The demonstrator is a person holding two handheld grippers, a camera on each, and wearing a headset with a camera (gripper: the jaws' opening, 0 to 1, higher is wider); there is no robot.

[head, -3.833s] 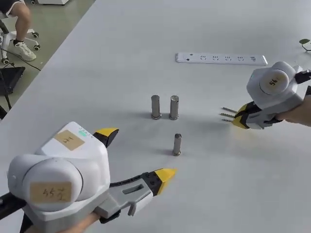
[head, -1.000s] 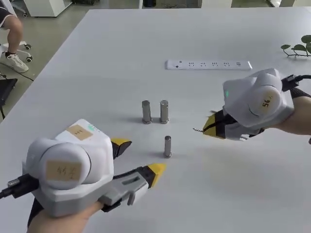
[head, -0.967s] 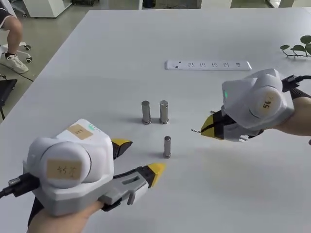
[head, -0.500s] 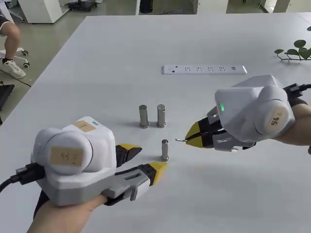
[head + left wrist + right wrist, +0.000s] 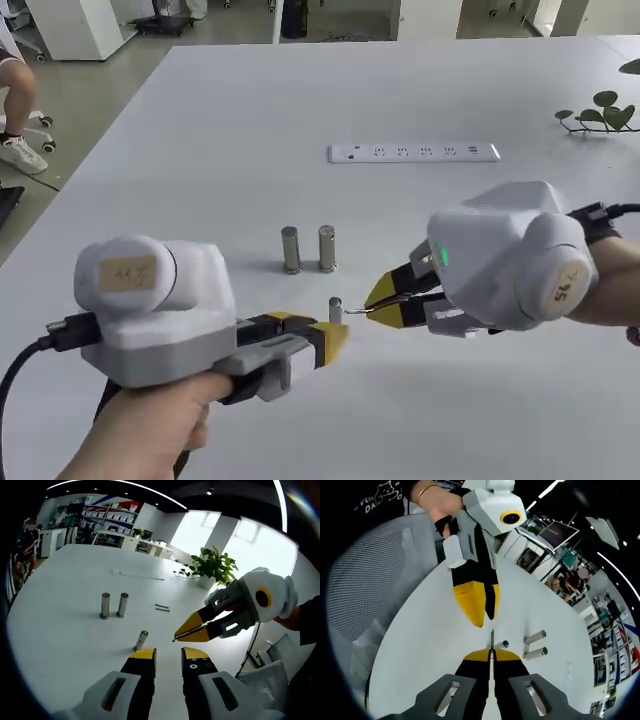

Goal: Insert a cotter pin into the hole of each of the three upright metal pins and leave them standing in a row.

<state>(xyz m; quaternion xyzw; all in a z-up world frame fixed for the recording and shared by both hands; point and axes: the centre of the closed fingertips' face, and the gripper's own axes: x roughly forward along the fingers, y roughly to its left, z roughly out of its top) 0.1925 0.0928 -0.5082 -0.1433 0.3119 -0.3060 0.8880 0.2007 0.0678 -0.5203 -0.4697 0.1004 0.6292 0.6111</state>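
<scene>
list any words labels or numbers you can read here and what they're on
"EVEN" above "DA", cut off: white print on black clothing, right gripper view.
"75", perhaps: handwritten sticker on the right gripper.
Tan sticker on the left gripper: handwriting too scrawled to read.
Power strip: markings too small to read.

White table carried it all: one metal pin stood just ahead of the left gripper, two more pins side by side beyond it, loose cotter pins lay to their right, power strip farthest out.
</scene>
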